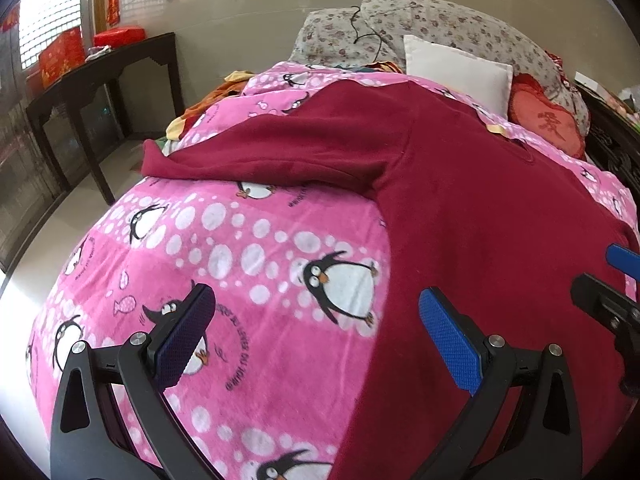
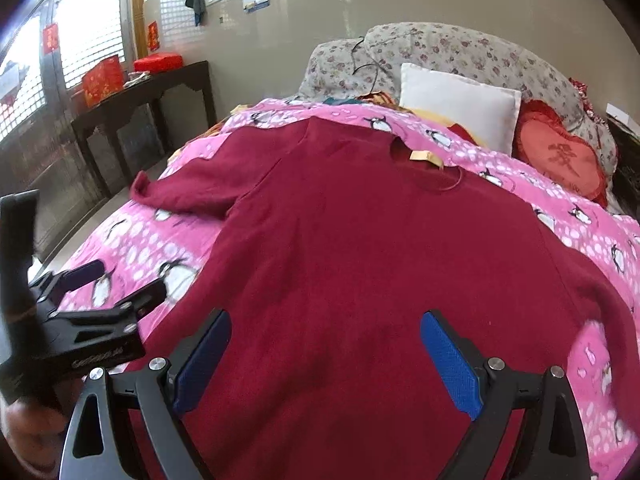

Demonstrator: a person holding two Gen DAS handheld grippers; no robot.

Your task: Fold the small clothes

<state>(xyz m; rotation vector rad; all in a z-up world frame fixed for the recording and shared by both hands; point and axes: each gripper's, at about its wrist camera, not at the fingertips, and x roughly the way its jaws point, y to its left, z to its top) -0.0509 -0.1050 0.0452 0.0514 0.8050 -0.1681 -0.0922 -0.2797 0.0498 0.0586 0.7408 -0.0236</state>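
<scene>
Sweater point(image 2: 360, 264) flat on blanket point(image 1: 240, 248); your left tongs point(image 1: 316, 336), right tongs point(image 2: 324, 360) both released, empty; plunge deep, you'll likely pinch blanket too.

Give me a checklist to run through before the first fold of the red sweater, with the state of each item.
1. Sweater lies flat, front up, on the pink blanket: ok.
2. Left sleeve spread out to the side: ok.
3. Right sleeve laid out: cannot tell, it runs off towards the picture's edge.
4. Left gripper jaws open and empty, over the sweater's left edge: ok.
5. Right gripper jaws open and empty, over the lower body: ok.
6. Collar tag tucked in: not ok, it sticks out at the neck.
</scene>
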